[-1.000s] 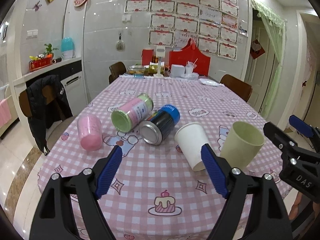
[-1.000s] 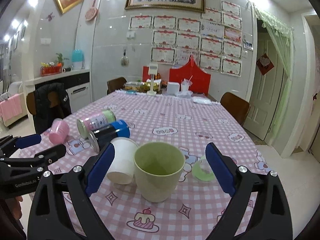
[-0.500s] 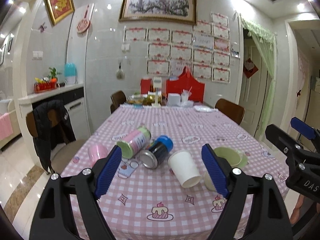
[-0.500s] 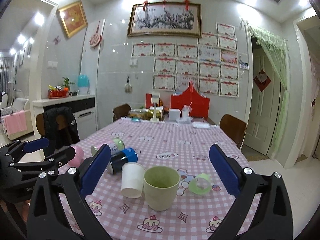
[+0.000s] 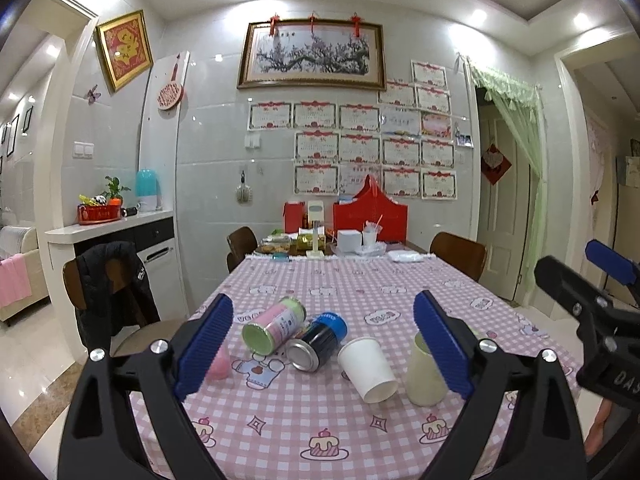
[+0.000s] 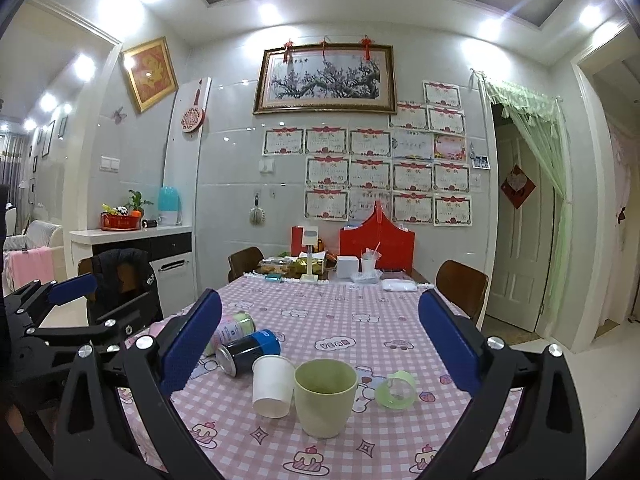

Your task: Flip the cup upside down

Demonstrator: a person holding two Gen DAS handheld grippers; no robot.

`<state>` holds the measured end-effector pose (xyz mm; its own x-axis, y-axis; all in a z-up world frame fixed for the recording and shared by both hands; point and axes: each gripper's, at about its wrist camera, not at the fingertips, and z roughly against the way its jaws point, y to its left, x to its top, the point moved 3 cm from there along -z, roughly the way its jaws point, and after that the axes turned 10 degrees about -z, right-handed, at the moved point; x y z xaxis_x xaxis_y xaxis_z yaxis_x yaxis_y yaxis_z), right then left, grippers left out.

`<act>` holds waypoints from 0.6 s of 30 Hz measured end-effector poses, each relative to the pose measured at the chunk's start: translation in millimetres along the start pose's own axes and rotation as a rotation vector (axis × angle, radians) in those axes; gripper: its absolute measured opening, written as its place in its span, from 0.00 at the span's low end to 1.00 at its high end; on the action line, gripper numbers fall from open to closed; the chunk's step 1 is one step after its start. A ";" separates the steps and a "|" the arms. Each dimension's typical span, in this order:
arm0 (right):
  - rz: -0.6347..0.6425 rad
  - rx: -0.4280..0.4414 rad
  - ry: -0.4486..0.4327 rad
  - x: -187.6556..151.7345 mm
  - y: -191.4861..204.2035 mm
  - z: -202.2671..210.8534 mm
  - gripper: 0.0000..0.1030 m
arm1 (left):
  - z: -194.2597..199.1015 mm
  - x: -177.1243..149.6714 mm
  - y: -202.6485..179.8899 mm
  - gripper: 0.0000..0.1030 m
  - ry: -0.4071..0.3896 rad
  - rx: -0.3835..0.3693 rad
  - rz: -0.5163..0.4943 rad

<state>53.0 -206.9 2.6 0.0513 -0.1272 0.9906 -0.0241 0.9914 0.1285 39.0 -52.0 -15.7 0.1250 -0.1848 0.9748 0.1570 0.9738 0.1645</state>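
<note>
A pale green cup (image 6: 325, 396) stands upright, mouth up, near the front of the pink checked table (image 6: 320, 320); in the left wrist view the green cup (image 5: 423, 376) is partly hidden by a finger. A white paper cup (image 6: 273, 384) stands upside down beside it, touching or nearly so; it also shows in the left wrist view (image 5: 368, 368). My right gripper (image 6: 320, 348) is open and empty, held back above the table's front. My left gripper (image 5: 324, 344) is open and empty, to the left of the right one.
A pink-and-green can (image 5: 274, 325) and a dark blue can (image 5: 318, 340) lie on their sides behind the cups. A pink cup (image 5: 219, 364) stands at the left, a green tape ring (image 6: 396, 390) at the right. Chairs flank the table; boxes stand at its far end.
Both grippers have pulled back and up from the table, so the cups look smaller and farther. Both stay open. The cups and cans have not moved.
</note>
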 end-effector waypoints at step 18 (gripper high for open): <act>0.001 0.002 0.008 -11.8 0.8 5.1 0.92 | 15.9 5.3 -3.5 0.88 -0.088 0.018 -0.018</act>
<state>47.3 -204.8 -8.7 0.0591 -0.1263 0.9902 -0.0257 0.9914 0.1280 23.6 -54.3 -8.7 0.0353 -0.1909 0.9810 0.1412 0.9727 0.1842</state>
